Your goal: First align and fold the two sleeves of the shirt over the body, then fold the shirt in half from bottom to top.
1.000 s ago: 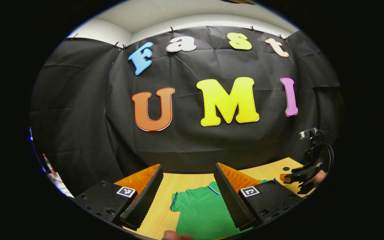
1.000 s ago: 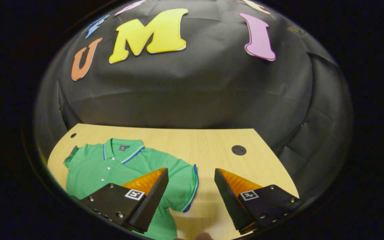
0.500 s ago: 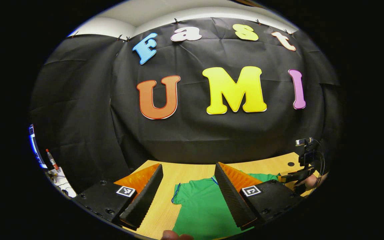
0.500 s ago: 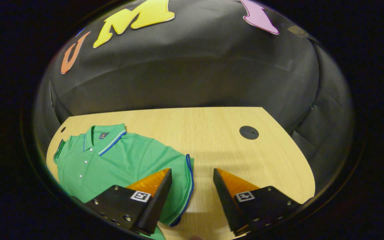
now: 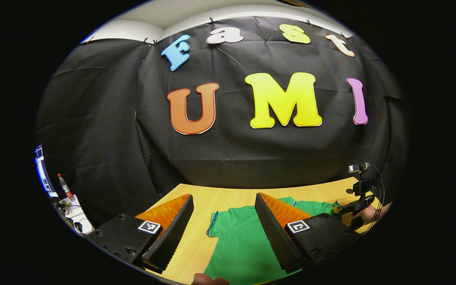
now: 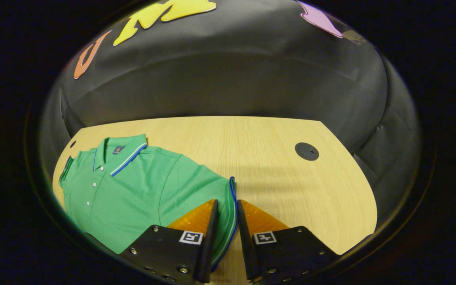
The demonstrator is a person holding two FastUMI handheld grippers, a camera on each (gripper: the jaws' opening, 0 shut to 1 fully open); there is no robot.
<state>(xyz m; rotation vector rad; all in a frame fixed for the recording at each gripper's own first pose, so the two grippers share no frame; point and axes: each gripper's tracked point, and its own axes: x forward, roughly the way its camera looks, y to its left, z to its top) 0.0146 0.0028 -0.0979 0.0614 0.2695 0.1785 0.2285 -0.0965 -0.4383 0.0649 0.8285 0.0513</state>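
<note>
Hovering above a wooden table (image 5: pixel 200 247), the left gripper (image 5: pixel 224 227) holds its fingers spread wide and empty in the left gripper view, one sleeve (image 5: pixel 222 223) of a green polo shirt (image 5: pixel 240 249) lying flat between them; the right gripper (image 5: pixel 356 206) sits low at the shirt's far side. In the right gripper view, the right gripper (image 6: pixel 226 233) has its fingers nearly closed around the blue-trimmed cuff (image 6: pixel 232 215) of the other sleeve, though actual pressing on the cloth cannot be told.

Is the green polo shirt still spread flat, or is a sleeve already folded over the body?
Spread flat. The green polo shirt lies front up on the table, its sleeve stretched outward with the cuff between the right hand-held gripper's fingers.
</note>
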